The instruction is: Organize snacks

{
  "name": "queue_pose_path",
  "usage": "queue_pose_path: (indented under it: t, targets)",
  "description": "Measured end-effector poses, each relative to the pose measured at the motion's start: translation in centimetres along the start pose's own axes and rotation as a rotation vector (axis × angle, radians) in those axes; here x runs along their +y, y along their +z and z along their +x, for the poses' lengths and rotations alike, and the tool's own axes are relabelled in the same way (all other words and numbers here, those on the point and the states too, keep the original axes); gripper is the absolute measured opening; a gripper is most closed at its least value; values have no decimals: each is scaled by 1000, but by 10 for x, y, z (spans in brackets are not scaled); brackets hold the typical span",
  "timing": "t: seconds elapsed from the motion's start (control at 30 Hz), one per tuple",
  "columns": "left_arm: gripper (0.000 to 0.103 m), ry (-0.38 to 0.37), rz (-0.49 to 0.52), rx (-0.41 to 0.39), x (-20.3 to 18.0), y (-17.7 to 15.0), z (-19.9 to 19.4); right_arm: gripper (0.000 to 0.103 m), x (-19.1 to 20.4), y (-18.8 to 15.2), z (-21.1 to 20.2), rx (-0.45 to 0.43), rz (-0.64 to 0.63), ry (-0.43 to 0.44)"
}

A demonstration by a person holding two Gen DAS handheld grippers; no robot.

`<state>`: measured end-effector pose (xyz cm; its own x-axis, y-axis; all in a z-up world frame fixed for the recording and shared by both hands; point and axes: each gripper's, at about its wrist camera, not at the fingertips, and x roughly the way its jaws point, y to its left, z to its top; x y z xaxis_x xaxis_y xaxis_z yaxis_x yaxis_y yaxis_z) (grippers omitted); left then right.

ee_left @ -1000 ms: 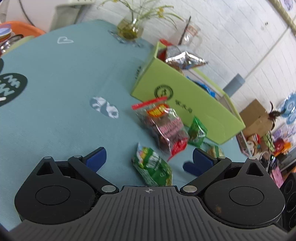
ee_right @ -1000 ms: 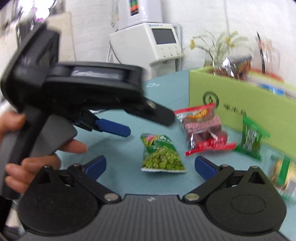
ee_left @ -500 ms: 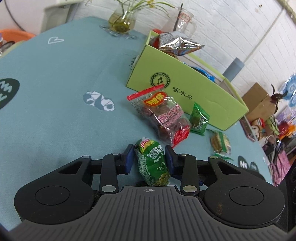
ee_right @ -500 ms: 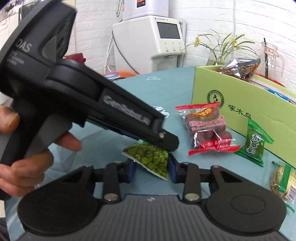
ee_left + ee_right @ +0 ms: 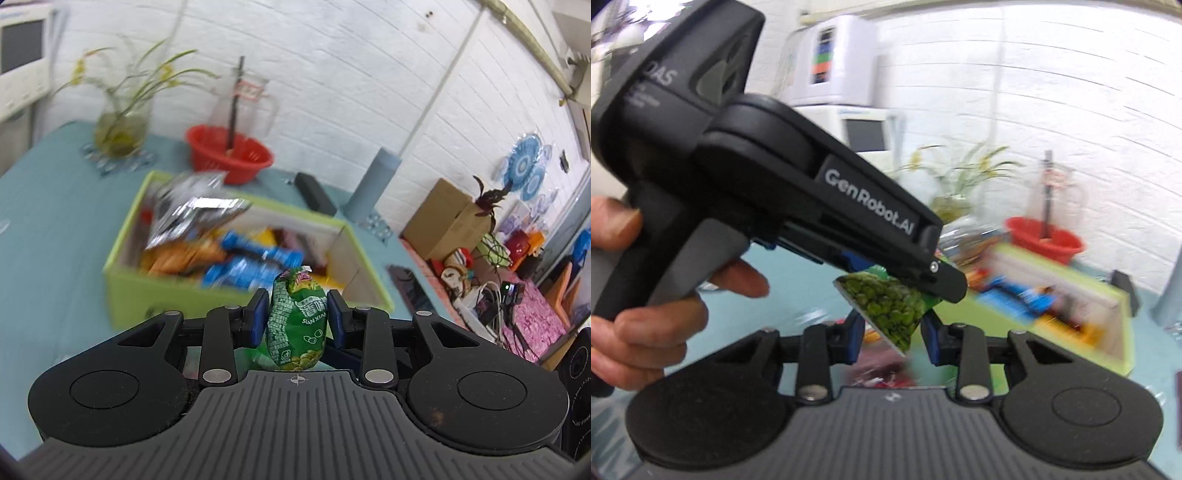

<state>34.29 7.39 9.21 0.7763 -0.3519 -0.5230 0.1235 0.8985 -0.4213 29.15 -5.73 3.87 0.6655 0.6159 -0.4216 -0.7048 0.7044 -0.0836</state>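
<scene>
Snacks fill the lime-green box point(image 5: 125, 284) on the teal worktop point(image 5: 48, 221): a silver foil bag point(image 5: 192, 214), blue packets point(image 5: 251, 266) and orange ones, heaped to the rim. Both hand-held grippers pinch one green pea packet point(image 5: 297, 321), held in the air at the box's near wall, the left hand-held gripper point(image 5: 296, 317) on one end and the right hand-held gripper point(image 5: 892, 332) on the other. Behind the box sit a red basket point(image 5: 231, 155) and a plant vase point(image 5: 120, 129) against the brick wall, with bare cloth to the left.

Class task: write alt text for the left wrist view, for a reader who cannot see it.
The left gripper clamps a green pea snack packet upright between its blue pads. Beyond it, blurred, a lime-green box holds assorted snacks on a teal tablecloth.
</scene>
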Motion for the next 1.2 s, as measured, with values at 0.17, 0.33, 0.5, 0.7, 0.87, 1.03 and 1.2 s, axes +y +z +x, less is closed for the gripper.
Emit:
queue_pose_path:
  t: [0.17, 0.33, 0.5, 0.7, 0.87, 1.03, 1.2]
  targets:
    - [13, 82, 38, 22, -1, 41, 63, 34, -55, 21, 48, 59, 63, -97]
    - [60, 210, 98, -33, 6, 41, 80, 39, -78, 18, 80, 97, 140, -97]
    - [69, 245, 167, -96, -2, 34, 62, 58, -69, 15, 68, 44, 110, -125]
    - [72, 224, 175, -116, -14, 22, 40, 81, -64, 3, 22, -30, 139, -125]
    - [73, 215, 175, -99, -20, 2, 28, 93, -39, -16, -12, -62, 128, -125]
    - [76, 191, 127, -84, -9, -28, 6, 94, -17, -44, -17, -37, 168, -42]
    - [79, 241, 38, -18, 34, -45, 5, 94, -4, -70, 10, 84, 217, 46]
